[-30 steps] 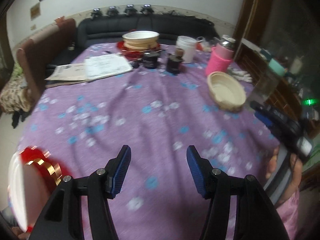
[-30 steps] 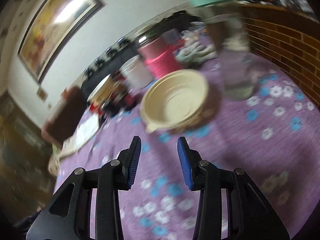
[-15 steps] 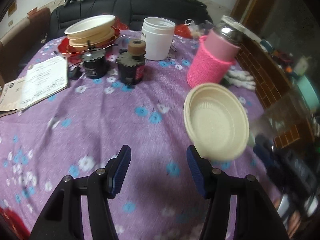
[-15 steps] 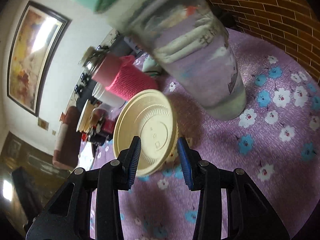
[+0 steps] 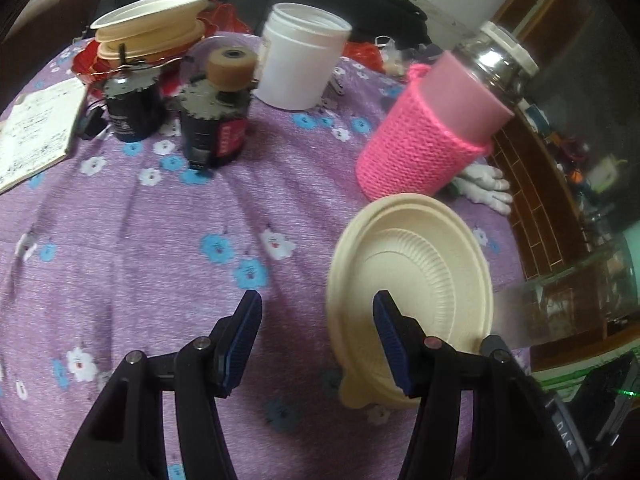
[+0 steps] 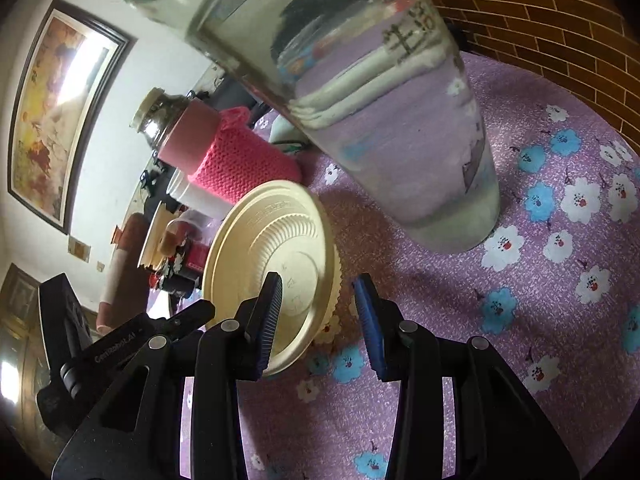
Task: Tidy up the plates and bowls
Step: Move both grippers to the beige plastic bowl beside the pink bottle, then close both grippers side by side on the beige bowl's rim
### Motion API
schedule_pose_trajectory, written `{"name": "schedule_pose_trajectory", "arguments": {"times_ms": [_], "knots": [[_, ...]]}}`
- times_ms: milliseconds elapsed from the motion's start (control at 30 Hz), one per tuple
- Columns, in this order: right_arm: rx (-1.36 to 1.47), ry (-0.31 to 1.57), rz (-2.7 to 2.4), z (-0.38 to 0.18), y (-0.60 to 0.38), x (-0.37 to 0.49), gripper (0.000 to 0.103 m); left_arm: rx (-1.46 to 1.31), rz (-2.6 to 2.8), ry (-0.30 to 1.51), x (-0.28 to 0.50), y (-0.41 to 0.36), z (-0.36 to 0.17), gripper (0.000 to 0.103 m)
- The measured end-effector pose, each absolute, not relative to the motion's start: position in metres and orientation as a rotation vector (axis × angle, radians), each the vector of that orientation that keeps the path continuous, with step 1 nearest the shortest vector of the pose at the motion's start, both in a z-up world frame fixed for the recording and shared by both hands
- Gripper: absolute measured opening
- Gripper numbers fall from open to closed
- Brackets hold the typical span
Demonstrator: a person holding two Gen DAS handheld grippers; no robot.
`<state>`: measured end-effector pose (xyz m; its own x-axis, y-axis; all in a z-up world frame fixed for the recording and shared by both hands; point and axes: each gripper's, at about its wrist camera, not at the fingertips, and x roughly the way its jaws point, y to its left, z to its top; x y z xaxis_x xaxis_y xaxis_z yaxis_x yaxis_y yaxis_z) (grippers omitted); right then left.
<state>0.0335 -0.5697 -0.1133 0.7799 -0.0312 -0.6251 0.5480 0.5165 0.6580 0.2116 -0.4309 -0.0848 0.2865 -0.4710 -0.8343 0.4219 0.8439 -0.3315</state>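
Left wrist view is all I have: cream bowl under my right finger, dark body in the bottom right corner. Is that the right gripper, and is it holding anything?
Observer: Yes. In the right wrist view the right gripper is open and holds nothing. The cream bowl has its rim showing in the gap between the jaws, but no pad presses on it.
Operator: What is the clear blur at my right edge?
Observer: A tall glass jar with a teal lid. It stands on the purple tablecloth, to the right of the bowl and apart from it.
Operator: Is the bowl flat?
Observer: I cannot tell from either view.
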Motion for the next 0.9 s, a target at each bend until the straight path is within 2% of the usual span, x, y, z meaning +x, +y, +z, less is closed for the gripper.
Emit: {"name": "schedule_pose_trajectory", "arguments": {"times_ms": [367,433,533,600,667,767,900], "knots": [[0.978,0.616,-0.38,-0.123,-0.571,0.044,0.037,-0.023,-0.567,1.103,0.21,-0.446,-0.088,0.054],[0.985,0.616,-0.376,-0.124,-0.572,0.045,0.037,-0.013,-0.555,1.086,0.211,-0.446,-0.088,0.046],[0.987,0.617,-0.377,-0.127,-0.572,0.048,0.037,-0.015,-0.572,1.121,0.215,-0.447,-0.095,0.023],[0.991,0.619,-0.38,-0.129,-0.572,0.048,0.037,-0.036,-0.575,1.133,0.218,-0.444,-0.098,0.02],[0.98,0.622,-0.386,-0.13,-0.571,0.049,0.037,-0.036,-0.577,1.131,0.218,-0.444,-0.1,0.011],[0.959,0.617,-0.394,-0.129,-0.57,0.051,0.037,-0.032,-0.59,1.124,0.218,-0.446,-0.1,0.009],[0.952,0.617,-0.377,-0.13,-0.57,0.053,0.015,-0.036,-0.612,1.111,0.213,-0.446,-0.095,0.009]]}}
